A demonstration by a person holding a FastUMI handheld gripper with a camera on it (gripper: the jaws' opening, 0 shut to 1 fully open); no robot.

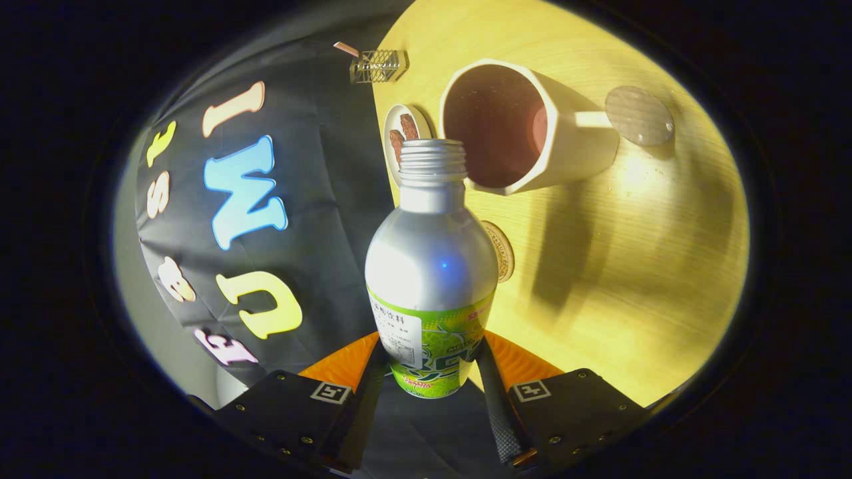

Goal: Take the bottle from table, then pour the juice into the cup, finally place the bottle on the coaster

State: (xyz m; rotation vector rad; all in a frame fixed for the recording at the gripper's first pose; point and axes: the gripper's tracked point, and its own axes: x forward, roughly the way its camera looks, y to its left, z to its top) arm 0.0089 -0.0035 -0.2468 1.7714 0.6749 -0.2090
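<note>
In the gripper view, our hand-held gripper (431, 372) grips the bottle (431, 266). One finger presses on each side of its low part, so the bottle sits tight between them. The cap is off, and we see the bare screw top. The whole scene looks tipped, so we think the bottle is leaning over for the pour.

The cup (526, 126) is just beyond the bottle top, at about one o'clock from it. It is pale with a handle, and the inside looks dark. The bottle's mouth is right by the cup's near rim. We cannot see any juice coming out.

To pour well, we should keep the mouth over the cup's opening, not over the rim. We should tip slowly, so the juice does not splash onto the desk (639, 279). We should keep the squeeze firm, because the metal bottle may be slippery.

A round grey coaster (639, 115) lies past the cup's handle, at about two o'clock from the bottle top. That may be where the bottle goes last. Another round disc (504, 251) peeks out from behind the bottle, at three o'clock from its middle. A small dish (407, 126) sits by the cup, at eleven o'clock from the bottle top.

The bottle has a green label with big letters and a white patch of tiny print. We cannot read either.
</note>
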